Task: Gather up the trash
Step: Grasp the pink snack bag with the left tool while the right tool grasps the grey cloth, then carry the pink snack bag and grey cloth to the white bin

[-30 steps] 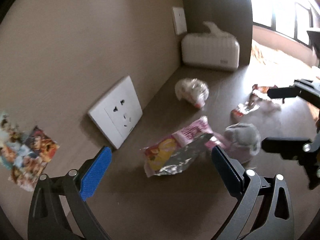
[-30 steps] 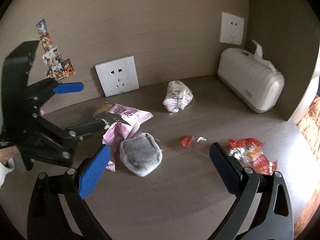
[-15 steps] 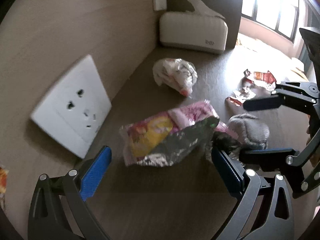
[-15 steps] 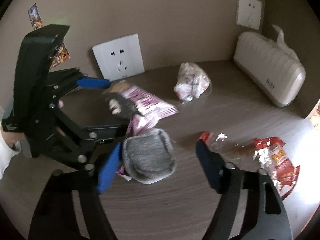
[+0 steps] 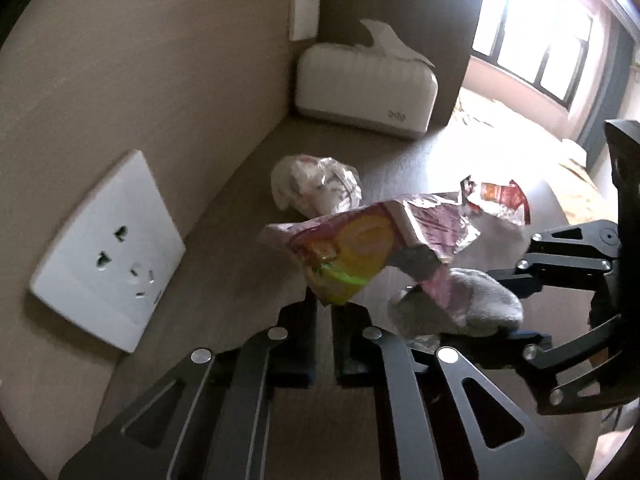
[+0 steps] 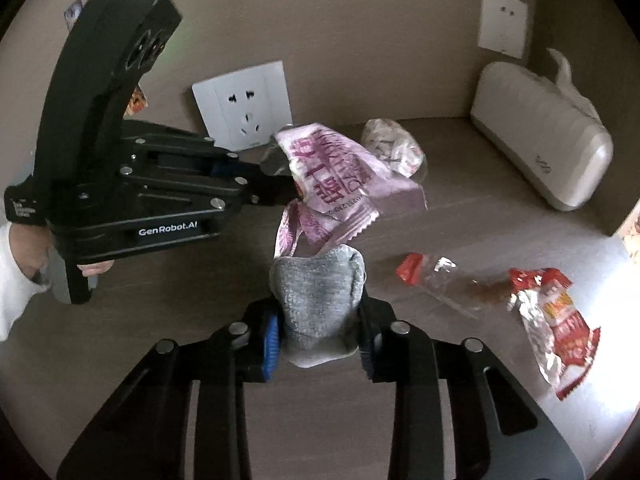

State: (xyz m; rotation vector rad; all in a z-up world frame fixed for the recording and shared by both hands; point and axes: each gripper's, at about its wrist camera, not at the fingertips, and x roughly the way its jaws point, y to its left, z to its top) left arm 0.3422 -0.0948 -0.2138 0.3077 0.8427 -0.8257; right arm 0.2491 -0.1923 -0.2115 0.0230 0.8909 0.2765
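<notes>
Left claw clenched on pink snack wrapper, crinkled foil-lined film, lifted off the bench. Right claw clenched on grey knit sock, soft, balled. Remaining near the sock: crumpled clear wrapper behind it, red wrappers to its right. Judged under half done.
</notes>
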